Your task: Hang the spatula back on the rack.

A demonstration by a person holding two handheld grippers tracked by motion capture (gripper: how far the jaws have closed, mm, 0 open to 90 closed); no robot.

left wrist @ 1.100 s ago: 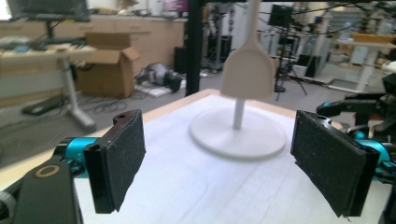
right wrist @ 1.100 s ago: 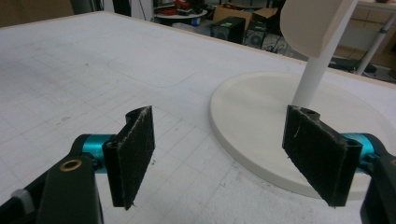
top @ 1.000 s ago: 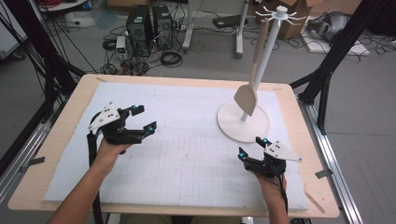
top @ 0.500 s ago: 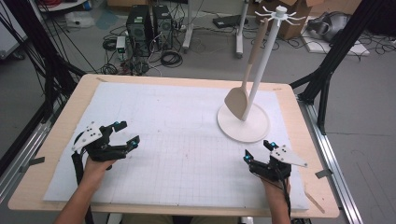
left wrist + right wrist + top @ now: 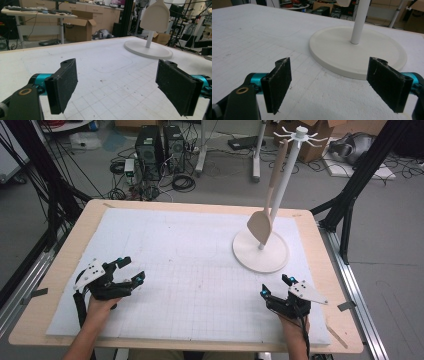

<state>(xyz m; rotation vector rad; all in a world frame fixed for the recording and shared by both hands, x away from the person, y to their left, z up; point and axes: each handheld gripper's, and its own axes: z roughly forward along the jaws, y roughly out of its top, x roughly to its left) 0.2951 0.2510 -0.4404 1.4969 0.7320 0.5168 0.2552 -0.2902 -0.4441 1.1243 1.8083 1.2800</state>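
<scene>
On the far right part of the white gridded mat (image 5: 200, 270), a pale wooden spatula (image 5: 267, 212) hangs from a white stand (image 5: 295, 175) whose round base (image 5: 260, 252) rests flat on the mat. Its long axis runs nearly upright with a slight tilt: the thin handle rises toward the hooks at the top of the pole, and the broad blade points down, hanging just above the base and close beside the pole. From the left gripper view the blade (image 5: 155, 17) shows as a flat pale paddle above the disc.

Near the front left of the mat, the left gripper (image 5: 131, 271) sits low in the person's left hand (image 5: 97, 307), aimed across the table toward the stand. Its two black pads (image 5: 62, 86) stand wide apart with bare mat between them; they hold nothing.

At the front right, the right gripper (image 5: 274, 286) is held in the right hand (image 5: 292, 325), just short of the round base (image 5: 358, 48). Its jaws have just been opening and now stand wide, with nothing between the pads (image 5: 278, 81); they touch neither base nor pole (image 5: 359, 21). Both grippers are well apart from the spatula.
</scene>
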